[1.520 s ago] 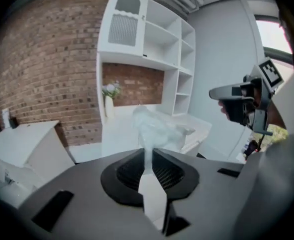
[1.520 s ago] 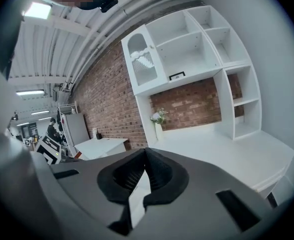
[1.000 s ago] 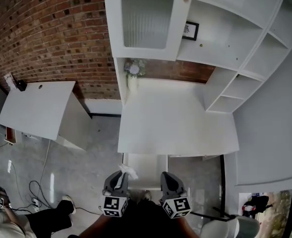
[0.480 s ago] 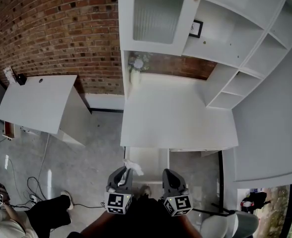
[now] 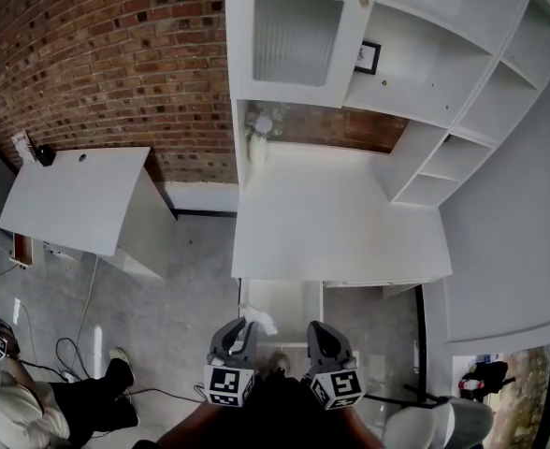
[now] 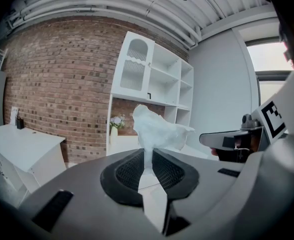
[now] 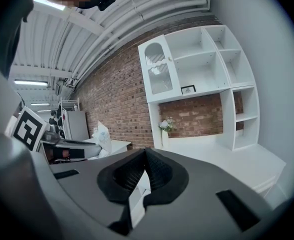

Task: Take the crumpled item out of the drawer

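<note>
The left tool (image 6: 148, 158) is clenched on the crumpled item (image 6: 156, 128), a white lump that sticks up above its tips; the right tool (image 7: 143, 165) is pinched tight with nothing in it; both are close to the person, just in front of the open drawer (image 5: 280, 299); the item looks lifted clear of the drawer, so the main job seems done; what may be left is to put it down, maybe on the white table (image 5: 340, 223) farther back; the tools hide the near part of the drawer, so I cannot tell if anything else lies inside; whether the item is paper or cloth is hard to make out.
</note>
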Action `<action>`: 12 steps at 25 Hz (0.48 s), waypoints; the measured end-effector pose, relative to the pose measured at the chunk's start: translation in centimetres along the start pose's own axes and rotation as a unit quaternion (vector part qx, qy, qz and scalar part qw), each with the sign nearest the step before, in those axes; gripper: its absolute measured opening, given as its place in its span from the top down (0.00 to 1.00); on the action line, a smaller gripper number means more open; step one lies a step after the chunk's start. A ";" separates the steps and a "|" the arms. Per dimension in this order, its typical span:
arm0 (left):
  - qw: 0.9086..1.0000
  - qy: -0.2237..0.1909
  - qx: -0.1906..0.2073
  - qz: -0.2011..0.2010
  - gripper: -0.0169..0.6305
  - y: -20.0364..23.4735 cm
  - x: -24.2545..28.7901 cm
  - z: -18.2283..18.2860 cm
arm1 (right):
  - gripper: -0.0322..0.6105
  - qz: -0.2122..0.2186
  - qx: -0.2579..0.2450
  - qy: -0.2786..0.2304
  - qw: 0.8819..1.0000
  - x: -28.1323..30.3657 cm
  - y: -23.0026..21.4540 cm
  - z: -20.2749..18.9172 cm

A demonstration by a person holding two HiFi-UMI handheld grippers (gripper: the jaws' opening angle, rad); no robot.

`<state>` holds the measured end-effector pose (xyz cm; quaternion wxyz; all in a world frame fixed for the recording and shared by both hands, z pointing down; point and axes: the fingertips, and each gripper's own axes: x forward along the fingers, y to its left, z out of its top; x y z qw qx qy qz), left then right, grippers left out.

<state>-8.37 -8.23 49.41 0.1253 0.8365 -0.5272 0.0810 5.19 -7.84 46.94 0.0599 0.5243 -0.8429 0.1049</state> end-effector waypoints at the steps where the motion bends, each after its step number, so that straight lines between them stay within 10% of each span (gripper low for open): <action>1: 1.000 0.000 -0.001 -0.001 0.87 -0.1 -0.1 -0.1 | 0.93 0.000 0.000 0.001 1.000 -0.1 0.1 0.1; 12: 1.000 0.003 0.000 0.003 0.87 -0.5 -0.7 -0.2 | 0.93 0.009 -0.007 -0.006 1.000 -0.6 0.2 -0.2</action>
